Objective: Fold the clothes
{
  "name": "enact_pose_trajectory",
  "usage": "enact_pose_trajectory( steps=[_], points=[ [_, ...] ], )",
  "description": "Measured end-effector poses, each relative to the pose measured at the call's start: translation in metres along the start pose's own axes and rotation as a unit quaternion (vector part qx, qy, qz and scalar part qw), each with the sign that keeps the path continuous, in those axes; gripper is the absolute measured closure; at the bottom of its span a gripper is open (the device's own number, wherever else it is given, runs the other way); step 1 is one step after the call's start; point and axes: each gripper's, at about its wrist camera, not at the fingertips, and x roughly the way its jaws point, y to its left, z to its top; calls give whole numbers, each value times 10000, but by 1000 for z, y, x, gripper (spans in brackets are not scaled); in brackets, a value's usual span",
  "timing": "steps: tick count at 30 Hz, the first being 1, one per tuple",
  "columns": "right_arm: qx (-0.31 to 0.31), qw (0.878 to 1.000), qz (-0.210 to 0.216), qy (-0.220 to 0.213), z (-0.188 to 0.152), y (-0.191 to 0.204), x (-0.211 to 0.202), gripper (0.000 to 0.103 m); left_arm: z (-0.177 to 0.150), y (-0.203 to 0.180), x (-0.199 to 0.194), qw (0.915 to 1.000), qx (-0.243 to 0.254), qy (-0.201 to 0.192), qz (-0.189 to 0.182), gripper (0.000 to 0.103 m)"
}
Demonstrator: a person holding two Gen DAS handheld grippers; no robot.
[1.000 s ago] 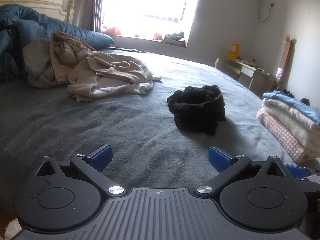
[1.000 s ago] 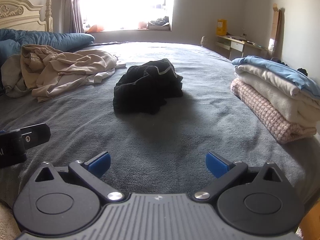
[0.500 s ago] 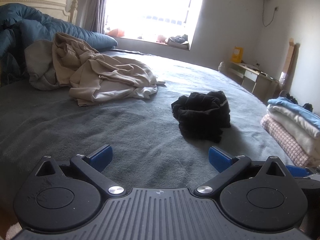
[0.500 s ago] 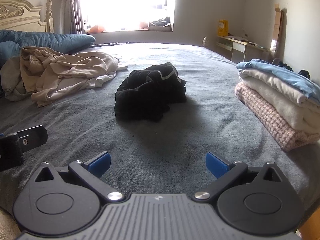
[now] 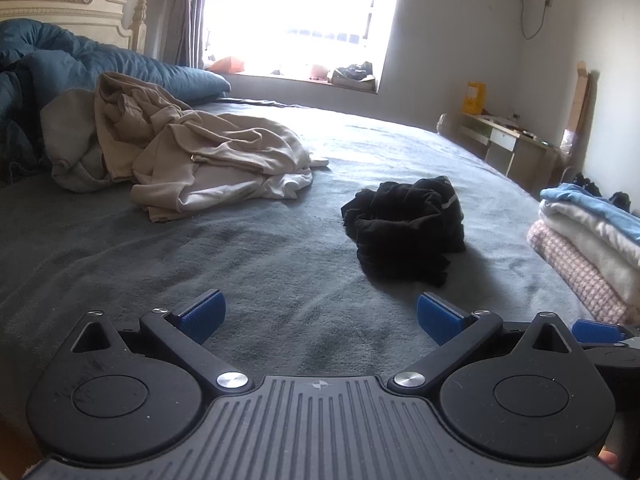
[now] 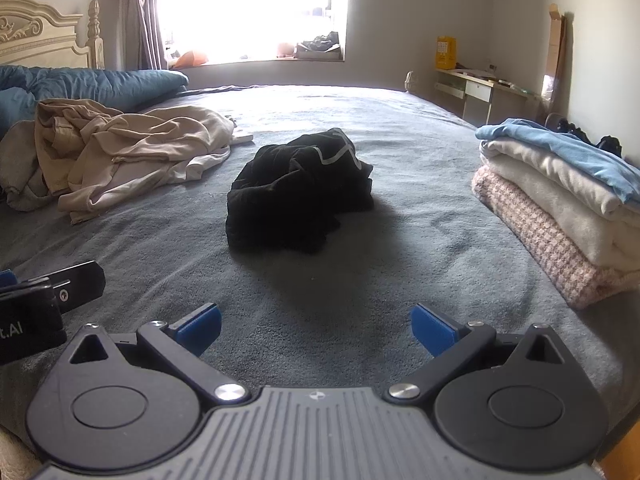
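Both grippers edged closer to black garment point(image 6: 298, 196); beige pile point(image 6: 132, 152) left, folded stack point(image 6: 560, 204) right.

**Both cameras creep forward and to the right over the bed**

Since a second ago the left hand-held gripper point(image 5: 318, 316) shifts so that the crumpled black garment point(image 5: 404, 228) and the beige clothes pile point(image 5: 208, 156) slide rightward in its view, and the folded stack point(image 5: 588, 248) moves further toward the right edge. In the right wrist view the black garment point(image 6: 298, 196) sits slightly further right and lower, the folded stack point(image 6: 560, 208) drifts right, and the left hand-held gripper's black body point(image 6: 44, 296) sits lower at the left edge.
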Motion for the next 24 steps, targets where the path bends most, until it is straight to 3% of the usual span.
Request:
enact_pose_trajectory(
  steps=[24],
  points=[
    [49,10000,-38,-27,2,-4,-1,0,5,-3,-1,10000,56,1,34,0]
  ],
)
